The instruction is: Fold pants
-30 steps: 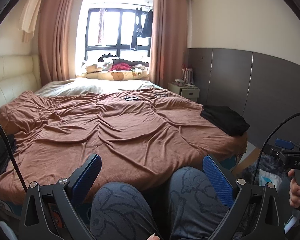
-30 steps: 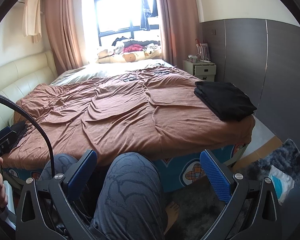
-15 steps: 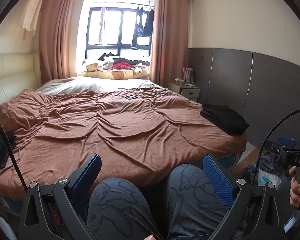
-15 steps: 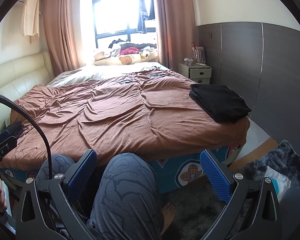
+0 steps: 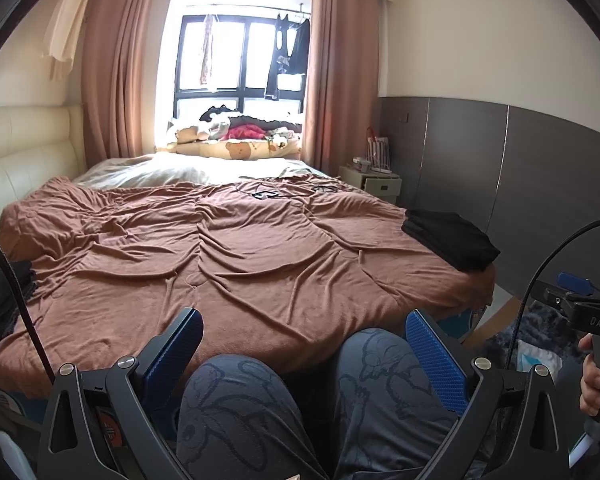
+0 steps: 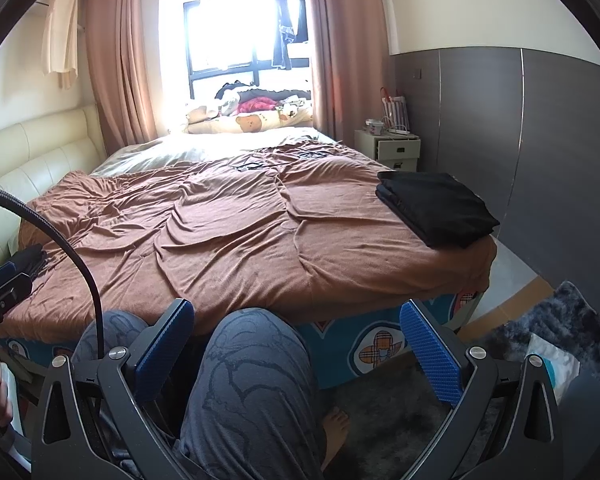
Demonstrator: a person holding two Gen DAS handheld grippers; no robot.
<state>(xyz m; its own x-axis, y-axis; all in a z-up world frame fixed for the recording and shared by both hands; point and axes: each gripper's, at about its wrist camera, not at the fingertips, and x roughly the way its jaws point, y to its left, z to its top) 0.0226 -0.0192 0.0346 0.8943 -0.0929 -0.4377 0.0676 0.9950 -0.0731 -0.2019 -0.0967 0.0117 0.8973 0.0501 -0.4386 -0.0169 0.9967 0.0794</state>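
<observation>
my left gripper (image 5: 304,344) and my right gripper (image 6: 296,336) both hang in front of my knees at the foot of the bed (image 6: 236,232), fingers spread wide with nothing between them. on the bed's right edge lies a neat black folded stack (image 6: 436,208), which looks like pants already folded. on the bed's left edge, near the headboard side, sits a rumpled dark pile (image 5: 0,300); i judge that is where the next pair waits, though i cannot tell what garment it is.

the step in hand, as i read it, is fetching that next pair. to do it well i would send the left gripper to the dark pile, since it lies on that side of the bed, and pinch only one layer at the waistband, not a bunch. then i would drag it to the bare middle of the bed, where the brown cover is wrinkled, and spread it flat before any fold. the cable (image 5: 8,268) beside the pile could snag.
</observation>
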